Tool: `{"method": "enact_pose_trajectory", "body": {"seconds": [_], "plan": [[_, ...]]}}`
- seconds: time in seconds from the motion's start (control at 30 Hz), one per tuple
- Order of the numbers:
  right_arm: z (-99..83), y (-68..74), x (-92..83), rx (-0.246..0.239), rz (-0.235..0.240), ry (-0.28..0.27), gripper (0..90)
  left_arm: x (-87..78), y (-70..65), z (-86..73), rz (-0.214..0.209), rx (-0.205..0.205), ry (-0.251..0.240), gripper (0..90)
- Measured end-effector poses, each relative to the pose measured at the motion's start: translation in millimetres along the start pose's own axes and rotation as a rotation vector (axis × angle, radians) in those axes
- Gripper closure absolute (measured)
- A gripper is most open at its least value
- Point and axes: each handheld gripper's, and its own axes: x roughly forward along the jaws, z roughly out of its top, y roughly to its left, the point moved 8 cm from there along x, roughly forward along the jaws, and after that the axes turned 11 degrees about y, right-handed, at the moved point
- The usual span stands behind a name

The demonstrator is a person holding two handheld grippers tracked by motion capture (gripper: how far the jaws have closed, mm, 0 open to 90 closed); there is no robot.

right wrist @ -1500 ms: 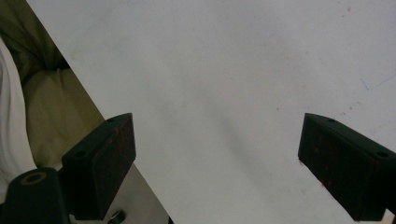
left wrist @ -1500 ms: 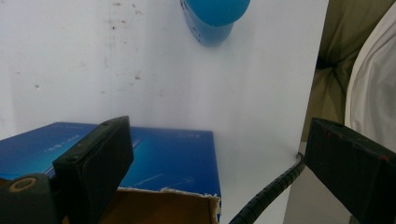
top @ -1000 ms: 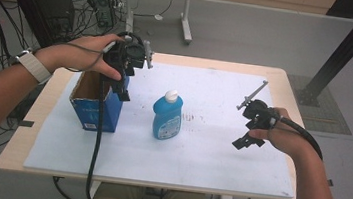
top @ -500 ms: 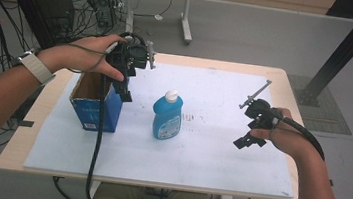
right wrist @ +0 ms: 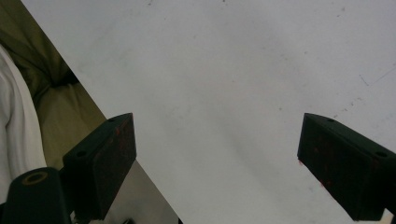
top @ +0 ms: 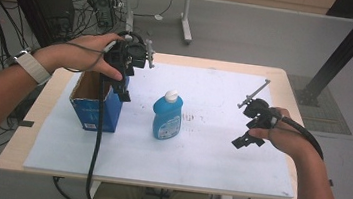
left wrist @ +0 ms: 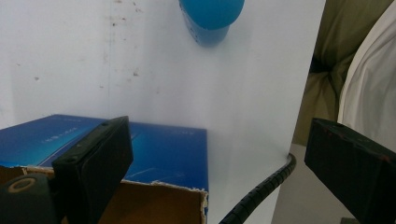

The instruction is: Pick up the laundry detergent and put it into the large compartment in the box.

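Seen from the high view, the left tongs (top: 125,81) hang over the open blue box (top: 94,105) at the left of the white-covered bench (top: 208,153), while the right tongs (top: 250,133) hover above bare sheet at the right. A blue bottle (top: 167,116) with a white cap stands between them, just beside the box.

In the left gripper view, the left tongs (left wrist: 224,163) gape wide and empty above the box's torn cardboard rim (left wrist: 154,186), the bottle (left wrist: 211,16) beyond.

In the right gripper view, the right tongs (right wrist: 219,158) are spread wide, holding nothing, over the white sheet.
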Motion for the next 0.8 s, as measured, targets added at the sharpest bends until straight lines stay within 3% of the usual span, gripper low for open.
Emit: {"method": "enact_pose_trajectory", "body": {"seconds": [0.2,0.47,0.8], "plan": [[1.9,1.2,0.8,-0.004,-0.003,0.006,11.6,-0.7,-0.9,1.1,-0.002,0.007,0.004,8.3],[0.6,1.0,0.2,0.001,-0.01,0.008,11.6,-0.8,-1.9,3.2,-0.003,-0.013,0.014,8.2],[-3.3,-0.5,1.8,0.011,-0.01,0.004,11.6,-2.4,-3.9,7.7,-0.016,-0.103,0.015,8.0]]}}
